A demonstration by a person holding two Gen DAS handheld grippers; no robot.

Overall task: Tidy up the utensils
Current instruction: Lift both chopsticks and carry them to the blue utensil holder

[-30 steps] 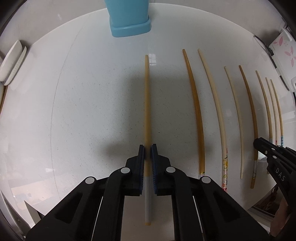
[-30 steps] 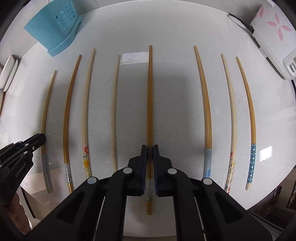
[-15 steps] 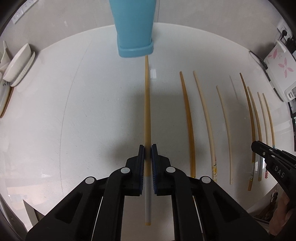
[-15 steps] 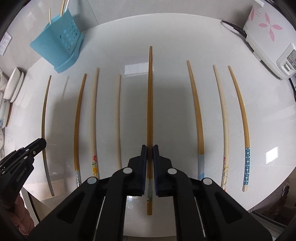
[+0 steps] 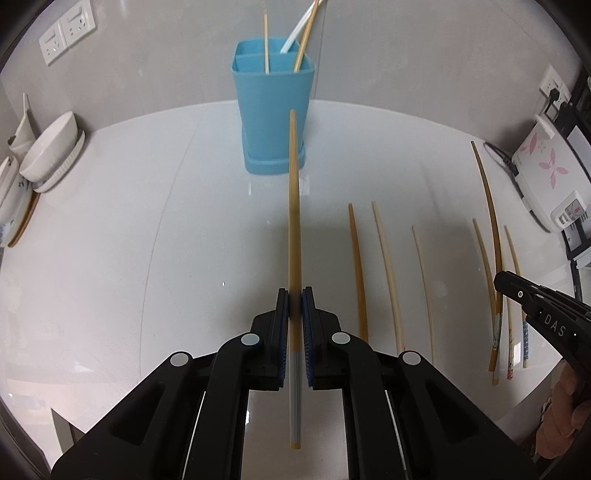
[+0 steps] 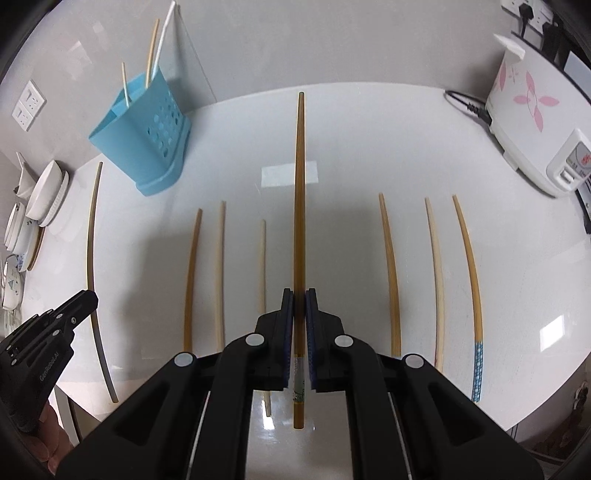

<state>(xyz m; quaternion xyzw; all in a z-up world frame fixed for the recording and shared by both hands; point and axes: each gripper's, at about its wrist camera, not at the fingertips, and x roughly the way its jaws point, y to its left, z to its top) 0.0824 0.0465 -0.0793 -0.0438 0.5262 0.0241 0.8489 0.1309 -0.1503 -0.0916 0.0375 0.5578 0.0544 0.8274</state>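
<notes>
My left gripper (image 5: 294, 295) is shut on a tan chopstick with a grey ribbed end (image 5: 293, 221), lifted off the white counter (image 5: 147, 240); its tip lines up with the blue utensil holder (image 5: 273, 110) straight ahead. My right gripper (image 6: 299, 295) is shut on a darker brown chopstick (image 6: 300, 192), also raised above the counter. Several more chopsticks (image 6: 389, 266) lie in a row on the counter either side of it. The holder (image 6: 147, 136) stands at the far left in the right wrist view, with three sticks standing in it.
White bowls and plates (image 5: 48, 155) are stacked at the counter's left edge. A white rice cooker with pink flowers (image 6: 532, 122) and its black cord sit at the far right. Wall sockets (image 5: 66, 33) are behind. A person's hand (image 5: 565, 417) holds the right gripper's handle.
Both grippers have risen and tilted up with their chopsticks held; the blue holder's open top and the back wall have come into view, and the chopsticks on the counter look farther below.
</notes>
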